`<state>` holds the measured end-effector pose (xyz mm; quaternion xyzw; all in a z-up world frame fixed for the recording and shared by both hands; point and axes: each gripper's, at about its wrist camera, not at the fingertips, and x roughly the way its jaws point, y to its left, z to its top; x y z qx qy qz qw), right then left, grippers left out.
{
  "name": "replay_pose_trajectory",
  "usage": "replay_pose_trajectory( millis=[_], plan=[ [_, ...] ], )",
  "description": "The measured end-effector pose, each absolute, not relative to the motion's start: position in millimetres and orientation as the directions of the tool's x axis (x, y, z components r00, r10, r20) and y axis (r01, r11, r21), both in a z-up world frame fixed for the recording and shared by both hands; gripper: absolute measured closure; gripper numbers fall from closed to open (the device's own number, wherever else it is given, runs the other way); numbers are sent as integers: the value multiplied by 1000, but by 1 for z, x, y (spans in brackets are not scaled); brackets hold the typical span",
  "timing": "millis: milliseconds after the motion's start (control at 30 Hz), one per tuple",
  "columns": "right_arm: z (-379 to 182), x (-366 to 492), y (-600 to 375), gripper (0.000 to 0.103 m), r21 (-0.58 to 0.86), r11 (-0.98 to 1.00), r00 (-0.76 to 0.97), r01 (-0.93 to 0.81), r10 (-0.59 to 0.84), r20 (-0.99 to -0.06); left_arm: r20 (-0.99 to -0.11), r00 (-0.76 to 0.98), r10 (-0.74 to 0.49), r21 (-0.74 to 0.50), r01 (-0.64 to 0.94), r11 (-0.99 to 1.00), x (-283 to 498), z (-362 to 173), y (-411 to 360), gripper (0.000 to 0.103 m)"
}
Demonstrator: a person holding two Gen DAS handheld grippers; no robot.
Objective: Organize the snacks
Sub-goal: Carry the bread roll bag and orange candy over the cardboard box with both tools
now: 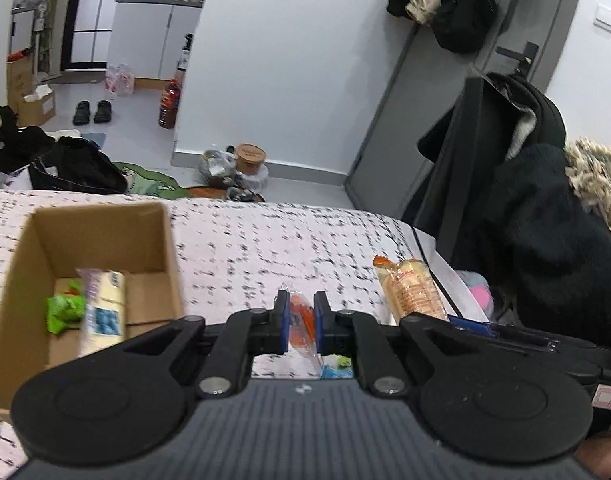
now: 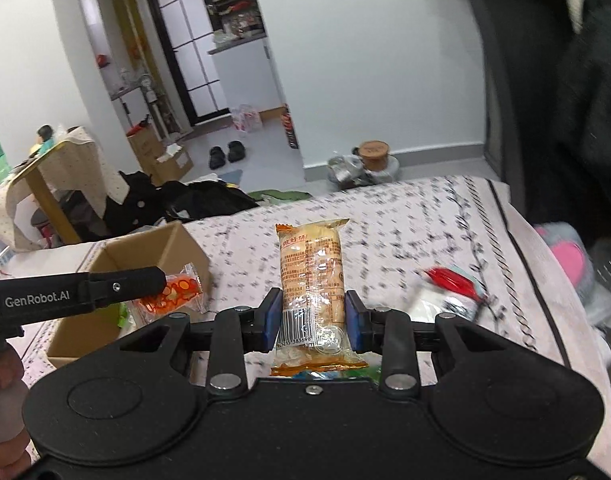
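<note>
My left gripper is shut on a small clear packet with orange print, held above the patterned bedspread. The same orange packet shows in the right wrist view, pinched at the tip of the left gripper, beside the box. My right gripper is shut on a long orange-wrapped bread roll, which stands up between the blue pads. That bread roll appears at the right in the left wrist view. An open cardboard box at the left holds a pale yellow pack and a green wrapper.
A red and white snack packet lies on the bedspread to the right. The bed edge drops off at the right beside dark coats. Bags, shoes and boxes litter the floor beyond the bed. A hand holds the left gripper's handle.
</note>
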<state>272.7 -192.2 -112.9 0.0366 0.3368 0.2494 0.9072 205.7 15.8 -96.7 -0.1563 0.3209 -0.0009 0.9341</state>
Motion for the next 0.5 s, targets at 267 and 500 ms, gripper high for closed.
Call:
replay_pose_trajectory(
  millis=[267,500],
  plan=[
    [-101,277,-165,71,206,847,646,-490,512,-566,-580,813,-50,-281,-142,949,198,-86,45,92],
    [-92,280,-145,71,205,833,641,-515,533,-552,-564,826,-8,-285,-186,940,195,-78,74,92]
  ],
)
